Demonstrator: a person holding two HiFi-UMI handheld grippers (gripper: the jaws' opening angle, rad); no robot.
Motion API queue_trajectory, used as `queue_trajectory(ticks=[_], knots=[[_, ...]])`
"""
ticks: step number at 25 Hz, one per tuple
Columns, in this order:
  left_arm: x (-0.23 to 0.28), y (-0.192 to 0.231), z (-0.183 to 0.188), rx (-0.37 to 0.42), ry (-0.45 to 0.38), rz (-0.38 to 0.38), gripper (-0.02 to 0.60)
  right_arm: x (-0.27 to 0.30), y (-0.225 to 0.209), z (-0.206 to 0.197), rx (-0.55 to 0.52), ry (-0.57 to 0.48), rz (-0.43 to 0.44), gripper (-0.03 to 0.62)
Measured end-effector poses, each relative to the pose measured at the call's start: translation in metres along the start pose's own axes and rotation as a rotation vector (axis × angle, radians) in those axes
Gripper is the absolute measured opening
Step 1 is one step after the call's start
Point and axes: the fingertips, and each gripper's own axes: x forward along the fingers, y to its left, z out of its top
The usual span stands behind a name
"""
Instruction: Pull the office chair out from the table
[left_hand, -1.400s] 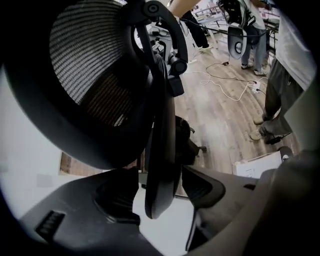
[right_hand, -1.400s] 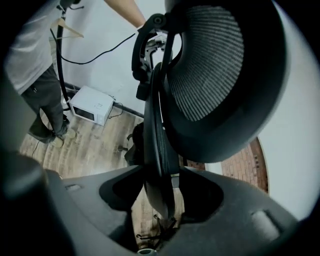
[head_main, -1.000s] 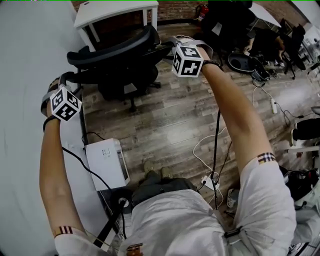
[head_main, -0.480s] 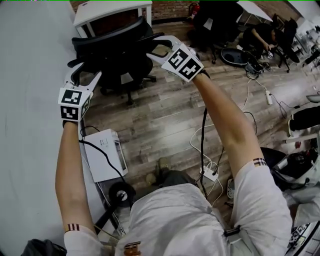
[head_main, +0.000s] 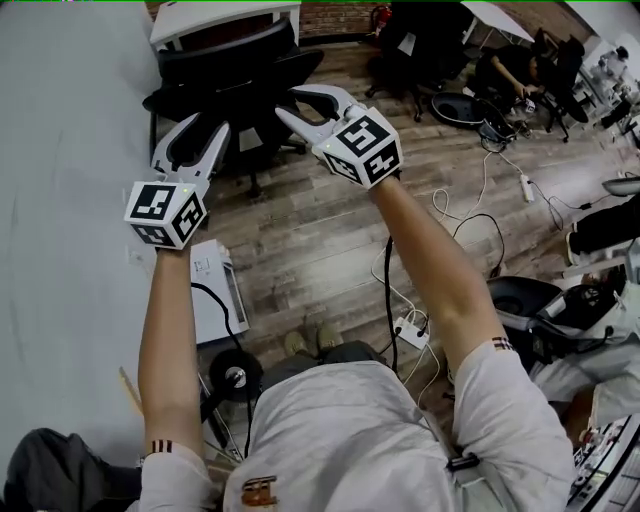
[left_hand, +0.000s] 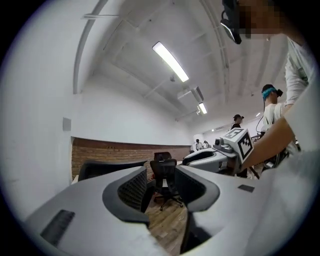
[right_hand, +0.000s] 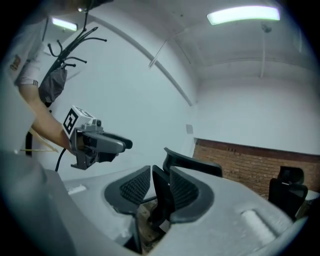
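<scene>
The black office chair (head_main: 228, 72) stands on the wood floor beside the grey table (head_main: 60, 150). Both grippers hang in the air short of it and touch nothing. My left gripper (head_main: 192, 135) points at the chair, its jaws closing with only air between them. In the left gripper view the chair's backrest (left_hand: 100, 168) shows at the left. My right gripper (head_main: 292, 103) is level with the left one, and its jaws are closing on nothing too. Beyond them the backrest (right_hand: 194, 163) curves in front of a brick wall.
A white desk (head_main: 225, 15) stands behind the chair. A white box (head_main: 212, 300) sits on the floor under the table's edge. Cables and a power strip (head_main: 410, 332) lie near my feet. More black chairs (head_main: 420, 40) and seated people are at the far right.
Both grippers have let go of the chair, drawn back toward me and risen. They have rolled and come closer together, with jaws narrower than before.
</scene>
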Motion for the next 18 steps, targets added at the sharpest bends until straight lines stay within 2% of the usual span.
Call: queue_trajectory(ticks=[8, 14, 18], knots=[[-0.012, -0.055, 0.027, -0.001, -0.075, 0.03, 0.055, -0.042, 0.029, 0.022, 0.06, -0.13, 0.042, 0.032], [-0.034, -0.096, 0.024, 0.009, -0.087, 0.042, 0.012, -0.08, 0.063, 0.028, 0.066, -0.189, 0.042, 0.005], [-0.043, -0.107, 0.024, 0.005, -0.099, 0.035, 0.0, -0.088, 0.08, 0.027, 0.075, -0.211, 0.036, 0.003]])
